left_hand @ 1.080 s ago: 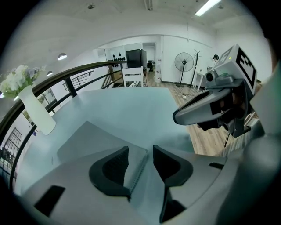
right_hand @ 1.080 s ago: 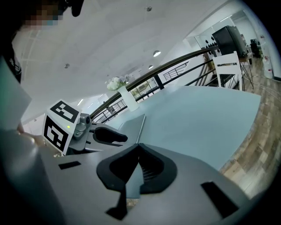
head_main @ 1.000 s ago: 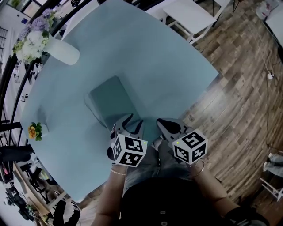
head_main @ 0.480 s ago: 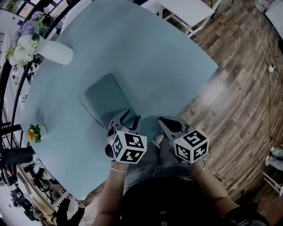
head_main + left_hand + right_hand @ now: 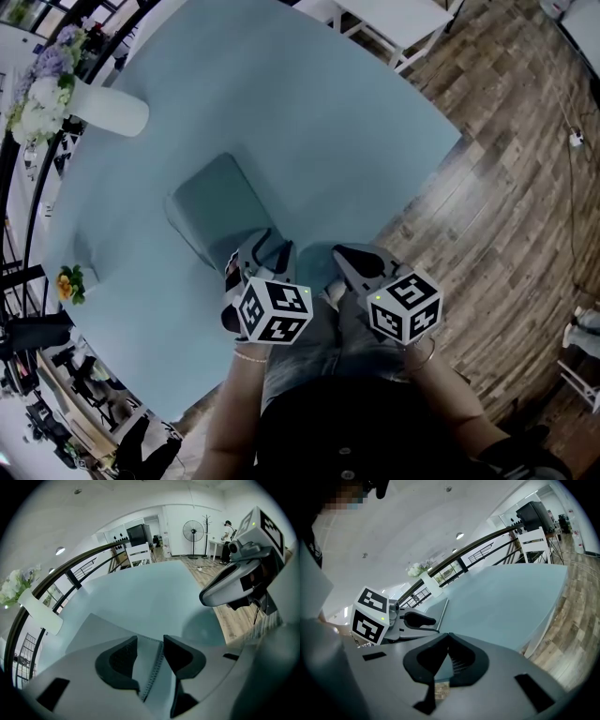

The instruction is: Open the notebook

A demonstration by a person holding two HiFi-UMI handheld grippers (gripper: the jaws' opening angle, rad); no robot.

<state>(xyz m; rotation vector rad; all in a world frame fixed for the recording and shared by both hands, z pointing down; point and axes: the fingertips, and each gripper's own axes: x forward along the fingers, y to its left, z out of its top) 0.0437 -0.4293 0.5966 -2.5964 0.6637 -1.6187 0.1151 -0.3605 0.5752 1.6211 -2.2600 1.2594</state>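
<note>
The teal rectangular notebook [image 5: 217, 204] has its near corner hidden under the left gripper [image 5: 270, 251] in the head view. Whether the jaws touch its stitched edge cannot be told. The flowers [image 5: 37, 94] in the white cylindrical vase [image 5: 111, 111] are cut off at the left edge. The person's body covers the near rim of the pale blue round table [image 5: 309, 103].

A pale blue worktop [image 5: 309, 112] fills the upper middle of the frame. It carries a flat grey-green notebook [image 5: 216, 202] centre left, a white vase [image 5: 108, 111] upper left and small yellow flowers [image 5: 68, 282] at its left edge.
</note>
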